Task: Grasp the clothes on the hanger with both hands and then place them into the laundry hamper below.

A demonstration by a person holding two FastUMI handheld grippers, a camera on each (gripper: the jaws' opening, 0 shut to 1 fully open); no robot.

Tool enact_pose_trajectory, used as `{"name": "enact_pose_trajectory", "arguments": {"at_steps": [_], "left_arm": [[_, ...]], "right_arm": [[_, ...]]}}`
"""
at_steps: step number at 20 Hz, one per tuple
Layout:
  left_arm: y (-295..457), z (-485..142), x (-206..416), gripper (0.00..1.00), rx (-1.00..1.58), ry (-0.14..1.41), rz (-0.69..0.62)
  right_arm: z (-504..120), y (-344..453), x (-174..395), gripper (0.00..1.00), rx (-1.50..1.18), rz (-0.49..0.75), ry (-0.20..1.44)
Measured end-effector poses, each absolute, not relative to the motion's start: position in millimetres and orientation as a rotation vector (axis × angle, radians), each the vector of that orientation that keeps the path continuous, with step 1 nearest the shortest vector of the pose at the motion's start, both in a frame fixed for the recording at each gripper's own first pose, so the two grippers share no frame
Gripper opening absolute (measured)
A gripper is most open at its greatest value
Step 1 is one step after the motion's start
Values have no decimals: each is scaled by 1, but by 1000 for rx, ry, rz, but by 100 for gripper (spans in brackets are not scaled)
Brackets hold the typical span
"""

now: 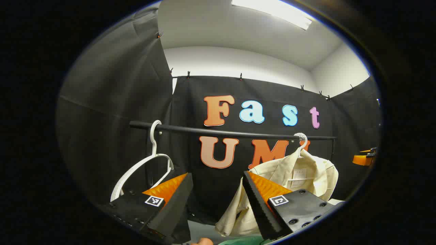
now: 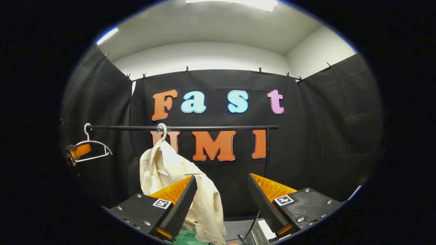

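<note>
A black rail [image 2: 211,128] ran across the booth and carried two hangers. An empty white hanger [image 2: 92,146] hung near its nine o'clock end, and a cream shirt [image 2: 177,177] hung on a second hanger [image 2: 162,131] toward the middle.

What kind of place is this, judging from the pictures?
Probably a staged recording booth, not a home: black cloth walls clipped up under a plain ceiling, with a clothes rail carrying a cream shirt and an empty hanger.

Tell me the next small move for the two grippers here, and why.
Probably bring both open grippers forward onto the cream shirt: it hangs untouched on its hanger from the rail, and the left gripper and right gripper hold nothing.
</note>
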State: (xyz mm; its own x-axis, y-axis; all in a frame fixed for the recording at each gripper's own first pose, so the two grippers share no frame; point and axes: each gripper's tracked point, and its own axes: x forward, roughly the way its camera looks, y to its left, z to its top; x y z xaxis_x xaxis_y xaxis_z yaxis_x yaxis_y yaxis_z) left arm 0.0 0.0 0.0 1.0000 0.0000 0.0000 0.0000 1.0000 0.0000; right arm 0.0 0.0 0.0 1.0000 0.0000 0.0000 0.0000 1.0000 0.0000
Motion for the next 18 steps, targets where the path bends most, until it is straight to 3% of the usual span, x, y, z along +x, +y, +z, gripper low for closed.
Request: {"name": "enact_pose_trajectory", "arguments": {"at_steps": [4, 10, 13, 18], "left_arm": [[-4, -10, 13, 93, 12, 10, 4], [-37, -33, 18, 100, 29, 45, -88], [-47, -40, 14, 96, 6, 54, -114], [-65, -48, 4, 100, 19, 23, -146]], "right_arm": [[-8, 7, 1, 94, 29, 35, 18], [-30, 27, 9, 94, 57, 79, 37], [-55, 38, 10, 94, 87, 121, 85], [-75, 39, 10, 94, 87, 130, 99]]}}
